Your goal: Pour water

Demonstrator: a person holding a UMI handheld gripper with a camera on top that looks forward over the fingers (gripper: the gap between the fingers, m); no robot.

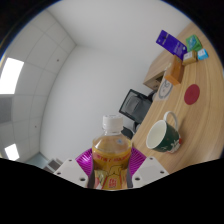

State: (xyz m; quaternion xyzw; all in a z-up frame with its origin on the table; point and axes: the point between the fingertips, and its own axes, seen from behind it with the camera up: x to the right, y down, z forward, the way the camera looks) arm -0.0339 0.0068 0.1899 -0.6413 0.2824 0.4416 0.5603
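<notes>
Clear plastic bottle w/ amber liquid and white cap (111, 157) sits clamped between the tongs (111, 176), both purple pads (84, 164) pressing its sides, view tilted. Cap looks on, so pouring prob not begun. Just ahead to the right, green-and-white ceramic mug (164, 134) on the wooden desk (150, 105), likely target. Beyond: red round coaster (192, 95), purple box (170, 42). Bottle label unreadable, box text too small

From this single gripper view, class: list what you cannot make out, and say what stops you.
- Bottle: base cut off between the pads; grip contact unseen.
- Green mug: tilted away, contents not visible.
- Blue box: lettering too small.
- Table: runs out at the view's border.
</notes>
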